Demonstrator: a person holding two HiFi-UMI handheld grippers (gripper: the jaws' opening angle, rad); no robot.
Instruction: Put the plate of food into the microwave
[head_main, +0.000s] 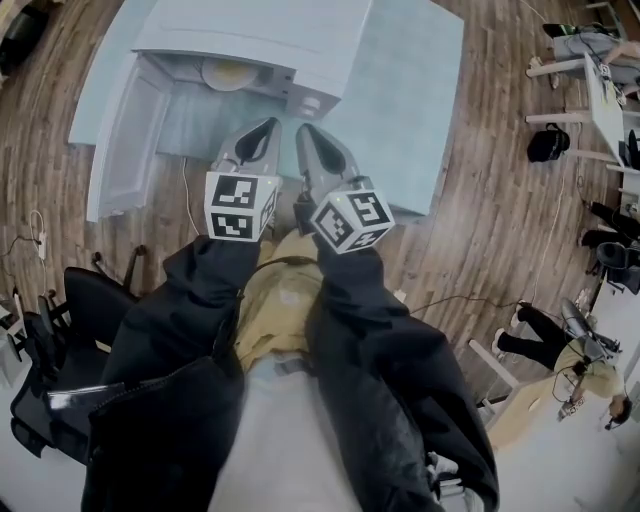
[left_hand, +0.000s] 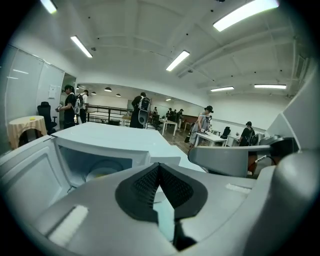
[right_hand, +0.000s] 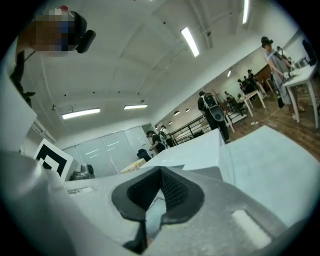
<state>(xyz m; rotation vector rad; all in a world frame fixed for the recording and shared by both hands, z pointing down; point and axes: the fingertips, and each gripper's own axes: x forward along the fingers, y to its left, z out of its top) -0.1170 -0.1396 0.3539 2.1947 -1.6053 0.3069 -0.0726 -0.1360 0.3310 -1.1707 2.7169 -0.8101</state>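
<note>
Puffy black jacket (head_main: 165, 390), yellow top (head_main: 285, 310), pale trousers (head_main: 280, 450). The left gripper (head_main: 271, 124) and right gripper (head_main: 304, 129) are grey with black-and-white cubes (head_main: 240, 205).

— What sort of place are you in?
— A big open-plan lab or office hall, I'd say. There's a wood-plank floor (head_main: 500, 200) under me, long strip lights (left_hand: 235, 15) across a white ceiling, and glass partitions (right_hand: 100, 150) along one wall.
— What else says so?
— White work tables (left_hand: 212, 136) further back, black office chairs (head_main: 90, 290) off the near left corner of my pale blue table (head_main: 420, 120), a cable (head_main: 460, 298) trailing on the floor, and several people (left_hand: 141, 111) standing about, some wearing backpacks
</note>
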